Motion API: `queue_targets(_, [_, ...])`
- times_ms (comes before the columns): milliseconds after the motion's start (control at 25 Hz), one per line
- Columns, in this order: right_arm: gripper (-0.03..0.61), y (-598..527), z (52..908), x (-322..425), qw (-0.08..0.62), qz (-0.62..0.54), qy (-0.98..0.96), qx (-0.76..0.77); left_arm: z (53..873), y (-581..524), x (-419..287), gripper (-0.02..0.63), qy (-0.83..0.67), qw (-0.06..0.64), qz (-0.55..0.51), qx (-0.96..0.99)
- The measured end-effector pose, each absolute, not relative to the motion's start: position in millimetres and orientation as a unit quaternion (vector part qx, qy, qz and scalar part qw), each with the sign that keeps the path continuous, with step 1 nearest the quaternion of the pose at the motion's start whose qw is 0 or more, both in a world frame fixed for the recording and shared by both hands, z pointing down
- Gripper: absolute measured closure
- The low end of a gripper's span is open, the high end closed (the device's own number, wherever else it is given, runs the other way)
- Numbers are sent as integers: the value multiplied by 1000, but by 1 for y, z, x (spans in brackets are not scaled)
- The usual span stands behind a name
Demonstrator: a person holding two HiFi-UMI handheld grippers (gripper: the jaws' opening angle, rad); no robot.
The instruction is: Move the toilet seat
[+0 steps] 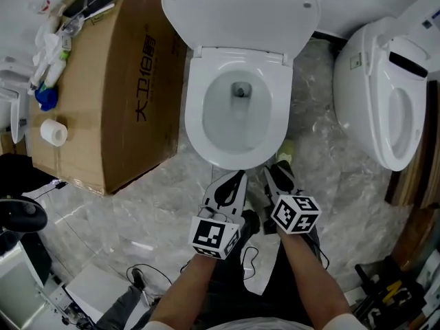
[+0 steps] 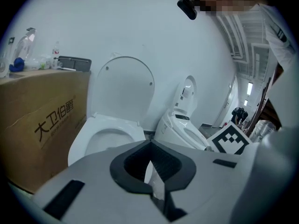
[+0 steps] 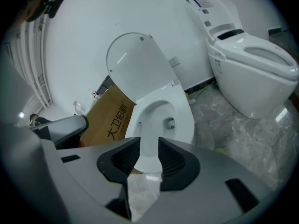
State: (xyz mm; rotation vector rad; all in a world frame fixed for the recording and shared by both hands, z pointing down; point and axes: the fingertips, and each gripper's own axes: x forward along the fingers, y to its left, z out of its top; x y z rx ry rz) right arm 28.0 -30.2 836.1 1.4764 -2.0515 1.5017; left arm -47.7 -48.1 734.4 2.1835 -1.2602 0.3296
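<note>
toilet seat (image 1: 195, 108) lies down on bowl, centre of scene, lid (image 1: 240, 9) upright at far wall. both tongs hover near front rim, not touching, likely lining up to catch seat edge. left gripper (image 1: 235, 179) jaws together, empty. right gripper (image 1: 275, 174) jaws apart, empty.

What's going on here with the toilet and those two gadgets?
A person stands facing a toilet, holding a gripper in each hand. The lid is up and the seat lies flat on the rim. Both grippers hang just short of the toilet's front edge, touching nothing. The left gripper has its jaws together, the right gripper has its jaws apart, and both are empty.
</note>
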Motion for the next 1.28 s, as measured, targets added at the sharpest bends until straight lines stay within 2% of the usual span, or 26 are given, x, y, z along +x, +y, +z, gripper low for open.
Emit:
queue_targets(200, [469, -19, 890, 24, 77, 582, -642, 493, 756, -45, -51, 607, -479, 300, 133, 814])
queue_targets(600, [469, -8, 947, 17, 58, 645, -587, 486, 793, -46, -45, 607, -480, 303, 147, 810])
queue_targets(1040, [462, -8, 979, -3, -23, 725, -526, 445, 803, -46, -49, 607, -479, 308, 155, 807])
queue_targets(1280, [477, -8, 976, -6, -38, 745, -507, 432, 801, -44, -58, 607, -484, 309, 154, 804])
